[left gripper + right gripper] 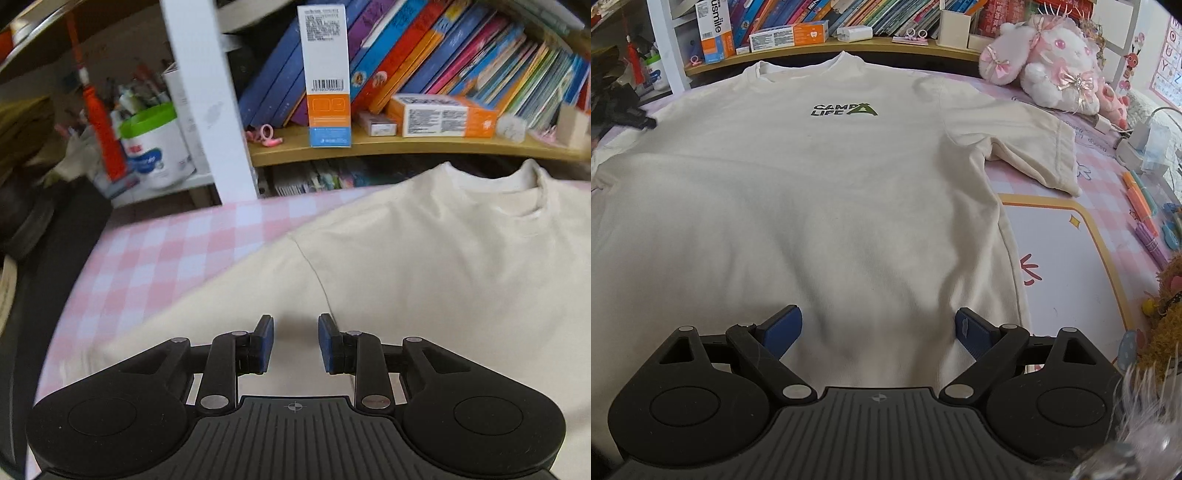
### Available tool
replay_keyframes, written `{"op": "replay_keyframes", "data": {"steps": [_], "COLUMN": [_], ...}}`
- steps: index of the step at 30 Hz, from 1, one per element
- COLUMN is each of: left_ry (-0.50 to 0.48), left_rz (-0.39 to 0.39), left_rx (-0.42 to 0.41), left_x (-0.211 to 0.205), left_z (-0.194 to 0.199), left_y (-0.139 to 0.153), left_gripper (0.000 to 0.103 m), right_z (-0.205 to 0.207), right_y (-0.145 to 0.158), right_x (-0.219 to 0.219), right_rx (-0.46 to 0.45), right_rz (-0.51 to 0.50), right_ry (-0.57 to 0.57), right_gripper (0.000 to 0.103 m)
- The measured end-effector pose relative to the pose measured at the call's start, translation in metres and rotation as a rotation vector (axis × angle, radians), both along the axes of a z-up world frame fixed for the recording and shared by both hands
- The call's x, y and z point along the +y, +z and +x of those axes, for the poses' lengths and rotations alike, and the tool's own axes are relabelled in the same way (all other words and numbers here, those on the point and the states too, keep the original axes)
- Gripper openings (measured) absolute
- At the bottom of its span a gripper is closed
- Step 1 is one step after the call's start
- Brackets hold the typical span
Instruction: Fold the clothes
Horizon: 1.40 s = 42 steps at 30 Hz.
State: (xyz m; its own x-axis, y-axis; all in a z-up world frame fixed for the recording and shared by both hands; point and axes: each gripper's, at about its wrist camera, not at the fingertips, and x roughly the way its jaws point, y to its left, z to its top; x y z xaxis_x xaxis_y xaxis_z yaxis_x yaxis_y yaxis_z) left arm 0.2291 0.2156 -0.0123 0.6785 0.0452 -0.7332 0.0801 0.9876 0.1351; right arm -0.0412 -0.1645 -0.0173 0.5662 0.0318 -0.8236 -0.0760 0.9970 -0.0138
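Observation:
A cream T-shirt (812, 192) with a "CAMP LIFE" print (844, 109) lies flat, face up, on a pink checked tablecloth (155, 251), collar toward the bookshelf. My right gripper (879, 328) is wide open over the shirt's lower right part, near the hem, with nothing between its jaws. My left gripper (295, 341) is open with a narrower gap, low over the shirt's left sleeve and shoulder seam (314, 273); the cloth lies under the pads, not pinched. The collar (532, 199) shows at the far right of the left wrist view.
A wooden shelf (388, 144) of books and boxes runs behind the table. A green-lidded tub (155, 144) stands at the left. Pink plush toys (1045, 62), a charger (1137, 140), pens (1141, 195) and a white mat (1067, 251) lie to the shirt's right.

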Motion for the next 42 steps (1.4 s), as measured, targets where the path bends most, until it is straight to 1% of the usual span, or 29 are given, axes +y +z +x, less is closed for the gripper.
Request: {"op": "replay_keyframes", "data": {"steps": [2,3,4,5,9,10,11,12,13,15,20,24,27,29,32,35,36,39,40,41,42], "left_ry": [-0.023,-0.036,-0.053,-0.070,-0.122,-0.135,-0.144,-0.154,-0.157,-0.162,-0.096,-0.041,-0.012,0.008,0.018,0.001,-0.005,-0.025,-0.026,-0.027,-0.028], "left_rz": [-0.016,-0.015,-0.002,0.014,0.018,0.018,-0.012,-0.049,-0.058,-0.053,-0.051,-0.053,-0.028,-0.004,0.018,0.029,0.033,0.013,0.013,0.013,0.013], "left_rx": [-0.009,-0.011,-0.007,-0.003,0.009,0.012,0.020,0.028,0.032,0.033,0.018,0.009,0.009,0.007,0.002,-0.015,-0.021,-0.046,-0.050,-0.054,-0.059], "left_x": [0.001,0.000,-0.002,-0.004,-0.005,-0.005,-0.003,0.000,0.000,-0.002,0.002,0.008,0.010,0.011,0.012,0.013,0.013,0.015,0.017,0.018,0.019], "left_z": [0.017,0.025,0.033,0.042,0.055,0.058,0.059,0.061,0.062,0.064,0.075,0.081,0.083,0.083,0.073,0.050,0.042,-0.006,-0.026,-0.045,-0.064], "left_y": [0.004,0.005,0.005,0.004,-0.004,-0.006,-0.007,-0.007,-0.007,-0.008,-0.009,-0.010,-0.010,-0.010,-0.007,0.002,0.005,0.017,0.020,0.024,0.027], "left_gripper": [0.030,0.036,0.037,0.037,0.037,0.032,0.027,0.016,0.009,0.008,0.008,0.008,0.009,0.012,0.021,0.024,0.027,0.030,0.033,0.037,0.048], "right_z": [-0.002,-0.002,-0.002,-0.002,-0.002,-0.002,-0.003,-0.003,-0.004,-0.003,0.001,0.009,0.013,0.015,0.019,0.017,0.013,0.004,0.001,-0.002,-0.005], "right_y": [0.000,0.000,0.000,0.000,0.000,0.001,0.001,0.001,0.001,0.001,0.001,0.000,-0.001,-0.001,-0.003,-0.003,-0.002,0.000,0.001,0.001,0.002], "right_x": [0.001,0.001,0.001,0.002,0.004,0.005,0.005,0.005,0.005,0.006,0.009,0.013,0.017,0.017,0.016,0.013,0.012,0.008,0.006,0.005,0.004], "right_rx": [0.000,0.001,0.002,0.004,0.011,0.014,0.018,0.021,0.024,0.031,0.039,0.031,0.019,0.015,0.009,0.006,0.004,-0.004,-0.006,-0.009,-0.011], "right_rz": [-0.006,-0.007,-0.009,-0.012,-0.024,-0.024,-0.024,-0.023,-0.022,-0.021,-0.017,-0.016,-0.009,-0.003,0.005,0.017,0.021,0.033,0.037,0.041,0.045], "right_ry": [0.002,0.002,0.000,-0.002,-0.015,-0.019,-0.023,-0.028,-0.033,-0.046,-0.052,-0.030,-0.020,-0.017,-0.012,0.000,0.010,0.039,0.049,0.059,0.068], "right_gripper": [0.089,0.089,0.089,0.089,0.089,0.089,0.089,0.089,0.089,0.088,0.088,0.088,0.088,0.089,0.089,0.089,0.089,0.089,0.088,0.088,0.088]}}
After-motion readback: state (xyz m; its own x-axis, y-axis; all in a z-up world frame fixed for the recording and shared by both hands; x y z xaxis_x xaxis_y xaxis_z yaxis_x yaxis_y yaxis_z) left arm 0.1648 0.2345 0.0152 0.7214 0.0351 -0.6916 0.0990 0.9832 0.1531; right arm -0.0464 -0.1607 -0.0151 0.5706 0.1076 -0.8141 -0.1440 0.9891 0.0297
